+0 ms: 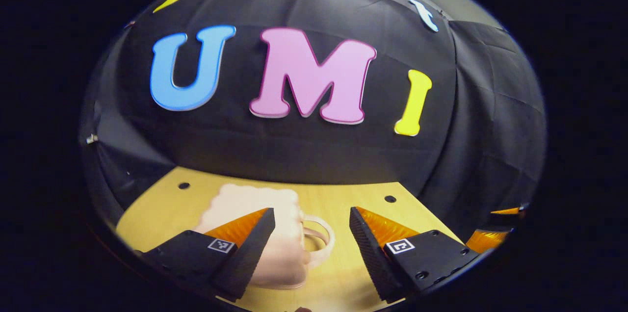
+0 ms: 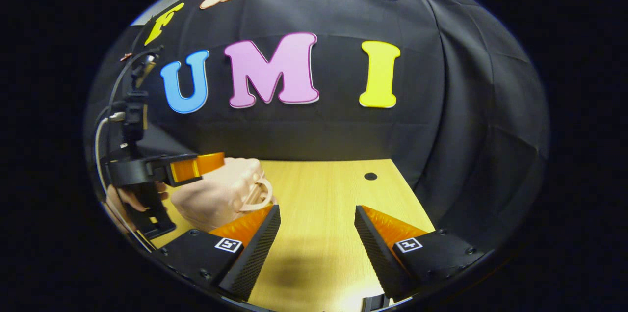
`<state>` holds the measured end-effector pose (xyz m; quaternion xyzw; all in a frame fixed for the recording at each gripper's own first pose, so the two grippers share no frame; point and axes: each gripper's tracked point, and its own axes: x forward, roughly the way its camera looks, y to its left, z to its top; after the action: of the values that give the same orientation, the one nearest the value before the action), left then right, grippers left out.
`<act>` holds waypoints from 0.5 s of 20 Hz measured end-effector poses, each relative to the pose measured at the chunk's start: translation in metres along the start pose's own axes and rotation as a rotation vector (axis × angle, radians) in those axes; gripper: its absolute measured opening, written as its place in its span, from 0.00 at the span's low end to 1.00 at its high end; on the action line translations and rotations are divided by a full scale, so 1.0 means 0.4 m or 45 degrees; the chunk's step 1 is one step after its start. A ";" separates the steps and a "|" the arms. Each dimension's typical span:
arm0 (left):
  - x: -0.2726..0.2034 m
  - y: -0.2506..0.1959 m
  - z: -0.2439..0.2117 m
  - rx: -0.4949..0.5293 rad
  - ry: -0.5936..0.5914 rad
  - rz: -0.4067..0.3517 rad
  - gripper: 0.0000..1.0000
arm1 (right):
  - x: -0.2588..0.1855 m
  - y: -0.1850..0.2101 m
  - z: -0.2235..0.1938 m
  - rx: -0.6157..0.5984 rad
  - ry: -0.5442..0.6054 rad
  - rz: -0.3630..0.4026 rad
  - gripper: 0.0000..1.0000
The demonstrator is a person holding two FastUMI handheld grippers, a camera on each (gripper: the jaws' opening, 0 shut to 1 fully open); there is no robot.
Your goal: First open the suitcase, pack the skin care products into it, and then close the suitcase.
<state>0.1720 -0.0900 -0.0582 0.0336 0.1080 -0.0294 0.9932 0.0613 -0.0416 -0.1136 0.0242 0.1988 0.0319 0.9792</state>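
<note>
While one suitcase [image 1: 274, 233] lies closed, both tongs, left [image 1: 311, 248] and right [image 2: 316, 248], gape released.

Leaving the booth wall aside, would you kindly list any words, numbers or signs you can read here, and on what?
Suitcase: no writing to be seen.
Square marker on the left gripper: a black-and-white pattern, no words.
Square marker on the right gripper: the same, no words.

One suitcase [image 1: 274, 238] — two grippers — one wooden table [image 2: 324, 194]
</note>
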 end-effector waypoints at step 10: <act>-0.473 0.144 -0.041 -0.046 -0.129 0.129 0.96 | -0.211 0.163 0.051 0.052 -0.136 0.075 0.97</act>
<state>-0.0124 -0.0218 -0.0297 0.0195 0.0562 0.0212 0.9980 -0.0117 0.0167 -0.0580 0.0516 0.1461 0.0552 0.9864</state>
